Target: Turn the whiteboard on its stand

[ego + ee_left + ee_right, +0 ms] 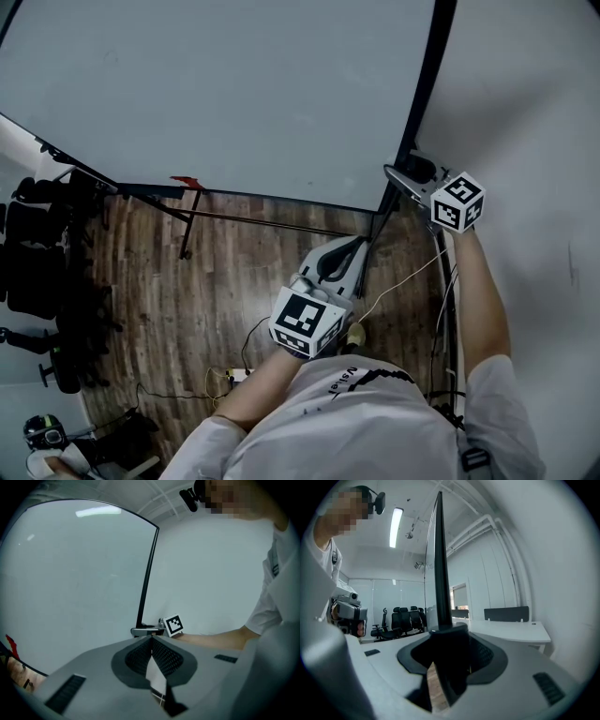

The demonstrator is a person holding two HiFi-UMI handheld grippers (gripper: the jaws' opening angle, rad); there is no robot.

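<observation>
The right tongs were clenched on the black side edge of the whiteboard. Its panel spread up and to the left of them, above the stand. The left tongs hung below and to the left of the right pair, pressed together on nothing. The step in hand looked like taking hold for the turn. The next move would probably call for swinging that edge steadily round without slipping off the narrow frame.
</observation>
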